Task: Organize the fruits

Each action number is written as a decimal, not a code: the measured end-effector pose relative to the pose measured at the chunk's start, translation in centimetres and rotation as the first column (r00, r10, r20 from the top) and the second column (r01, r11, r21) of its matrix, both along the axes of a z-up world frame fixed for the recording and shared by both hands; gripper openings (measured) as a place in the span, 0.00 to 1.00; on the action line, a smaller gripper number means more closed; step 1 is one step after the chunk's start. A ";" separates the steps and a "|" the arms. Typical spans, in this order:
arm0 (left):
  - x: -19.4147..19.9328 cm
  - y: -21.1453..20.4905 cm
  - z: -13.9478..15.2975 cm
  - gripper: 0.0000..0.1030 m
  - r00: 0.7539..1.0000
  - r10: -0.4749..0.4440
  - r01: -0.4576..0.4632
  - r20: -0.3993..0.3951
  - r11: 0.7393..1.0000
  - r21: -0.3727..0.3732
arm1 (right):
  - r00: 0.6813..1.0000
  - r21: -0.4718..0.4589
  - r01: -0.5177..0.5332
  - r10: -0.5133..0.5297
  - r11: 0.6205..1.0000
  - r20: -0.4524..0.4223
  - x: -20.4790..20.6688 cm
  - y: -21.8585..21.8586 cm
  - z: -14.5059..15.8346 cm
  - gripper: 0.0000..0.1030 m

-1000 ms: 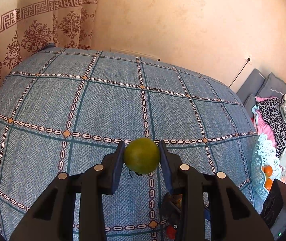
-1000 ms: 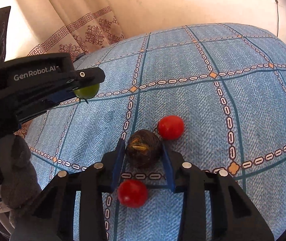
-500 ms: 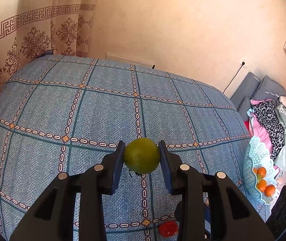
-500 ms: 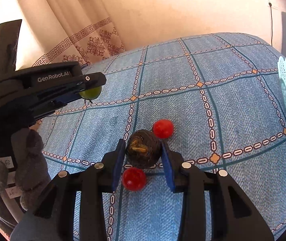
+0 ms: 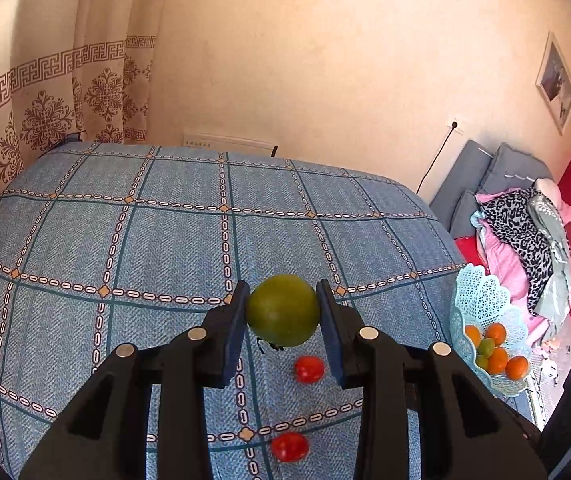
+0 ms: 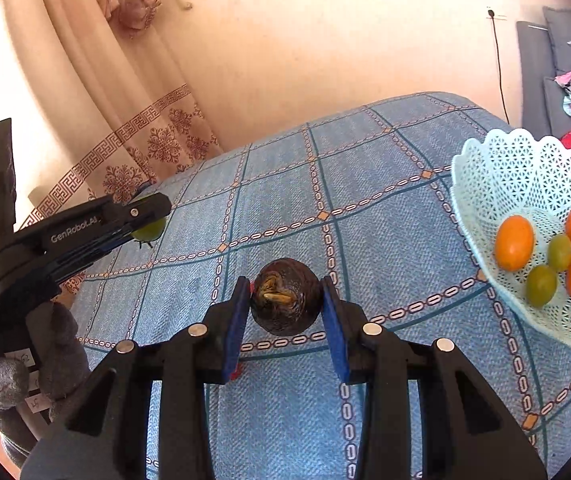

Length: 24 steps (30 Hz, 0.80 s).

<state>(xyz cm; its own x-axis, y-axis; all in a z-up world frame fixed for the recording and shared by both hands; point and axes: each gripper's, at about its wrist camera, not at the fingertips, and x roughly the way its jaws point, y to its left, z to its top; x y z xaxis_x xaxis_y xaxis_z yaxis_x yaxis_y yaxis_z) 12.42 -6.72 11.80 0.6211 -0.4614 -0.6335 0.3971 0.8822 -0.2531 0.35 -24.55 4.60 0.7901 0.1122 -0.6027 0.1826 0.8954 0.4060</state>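
Left wrist view: left tongs (image 5: 283,312) clamped on a green fruit (image 5: 283,310), held clear above the blue checked bedspread (image 5: 125,240). Two red fruits (image 5: 308,369) lie loose on the bed below. The lace basket (image 5: 481,292) sits far off to the right.

Right wrist view: right tongs (image 6: 286,300) grip a dark brown fruit (image 6: 287,296). Basket (image 6: 525,168) lies near, ahead-right, holding orange and green fruit. Right hand looks nearer; likely drops first.
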 end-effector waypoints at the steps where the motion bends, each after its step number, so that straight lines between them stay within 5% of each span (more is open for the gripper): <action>1: -0.3 -0.4 0.2 0.34 1.000 -0.010 0.010 0.006 1.000 0.001 | 1.000 0.000 0.014 -0.014 1.000 0.003 -0.3 -0.5 0.1 0.36; 14: -3.3 -4.1 1.3 0.34 0.993 -0.109 0.108 0.053 0.994 0.020 | 0.979 -0.011 0.202 -0.202 0.979 0.030 -5.3 -7.5 1.1 0.36; 24: -2.9 -3.1 1.4 0.34 0.994 -0.092 0.092 0.053 0.996 0.006 | 0.996 -0.018 -0.048 0.047 0.999 -0.077 -2.6 0.8 -2.4 0.41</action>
<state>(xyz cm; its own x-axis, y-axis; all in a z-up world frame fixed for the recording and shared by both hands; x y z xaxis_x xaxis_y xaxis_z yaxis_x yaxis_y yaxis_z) 9.54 -9.81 13.22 0.6094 -0.5155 -0.6024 0.4892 0.8424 -0.2259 -2.28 -23.74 2.24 0.7353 0.1360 -0.6639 0.1698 0.9114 0.3748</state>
